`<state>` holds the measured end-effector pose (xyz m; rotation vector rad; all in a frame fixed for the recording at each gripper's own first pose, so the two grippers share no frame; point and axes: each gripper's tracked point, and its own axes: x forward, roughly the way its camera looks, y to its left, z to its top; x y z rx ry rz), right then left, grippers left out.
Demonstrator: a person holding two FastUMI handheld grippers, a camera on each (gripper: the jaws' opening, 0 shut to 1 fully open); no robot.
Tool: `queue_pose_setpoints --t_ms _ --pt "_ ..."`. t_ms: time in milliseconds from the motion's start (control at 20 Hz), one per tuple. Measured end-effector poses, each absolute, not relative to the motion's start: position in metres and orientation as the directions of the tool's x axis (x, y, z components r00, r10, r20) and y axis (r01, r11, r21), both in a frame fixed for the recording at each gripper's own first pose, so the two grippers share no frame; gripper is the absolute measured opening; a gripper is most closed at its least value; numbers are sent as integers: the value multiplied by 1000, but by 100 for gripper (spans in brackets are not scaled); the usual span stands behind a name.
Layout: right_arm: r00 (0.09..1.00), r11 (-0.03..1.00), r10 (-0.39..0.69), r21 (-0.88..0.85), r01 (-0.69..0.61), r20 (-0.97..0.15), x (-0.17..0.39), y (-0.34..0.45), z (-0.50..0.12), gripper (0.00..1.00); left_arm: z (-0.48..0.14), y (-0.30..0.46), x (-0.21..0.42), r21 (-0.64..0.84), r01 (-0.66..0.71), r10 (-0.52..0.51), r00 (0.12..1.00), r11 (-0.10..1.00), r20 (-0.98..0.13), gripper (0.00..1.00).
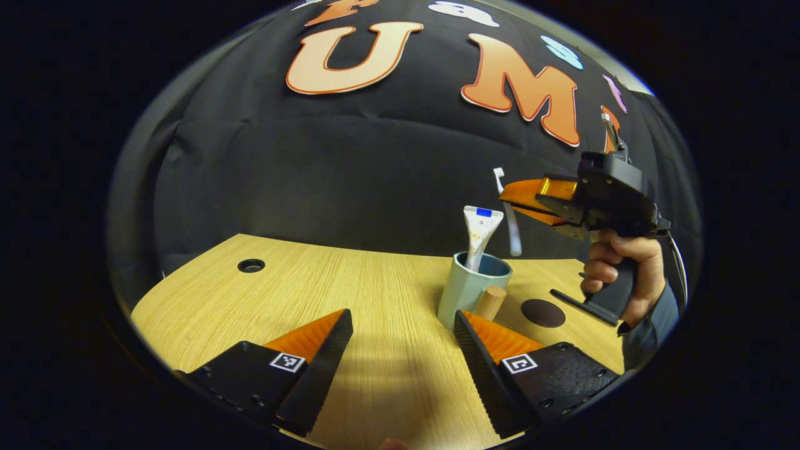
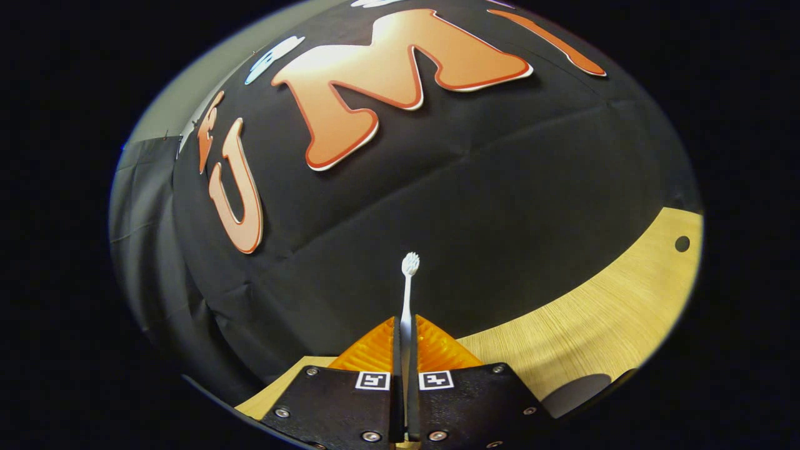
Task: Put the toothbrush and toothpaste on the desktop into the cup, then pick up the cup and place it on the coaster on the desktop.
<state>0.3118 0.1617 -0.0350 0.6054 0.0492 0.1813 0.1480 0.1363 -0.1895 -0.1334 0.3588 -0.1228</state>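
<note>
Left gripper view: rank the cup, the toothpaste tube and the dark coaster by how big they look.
1. Cup
2. Toothpaste tube, standing in the cup, so partly hidden
3. Coaster, seen at a flat angle, so it may look smaller than it is

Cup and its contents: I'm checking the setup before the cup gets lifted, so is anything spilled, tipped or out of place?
Nothing stands out. The cup stands upright on the desktop with the toothpaste in it, beside the coaster. The toothbrush is clamped in the right gripper, above the cup.
</note>
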Motion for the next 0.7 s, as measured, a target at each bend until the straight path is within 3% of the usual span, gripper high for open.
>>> queue_pose_setpoints --t_ms 400,700 --pt "984 845 176 508 -168 34 305 174 -41 4 -195 132 147 -157 88 -141 919 984 -367 98" --pt "978 862 207 475 -177 -10 289 163 -50 11 -183 118 142 -165 96 -149 925 982 -349 98"
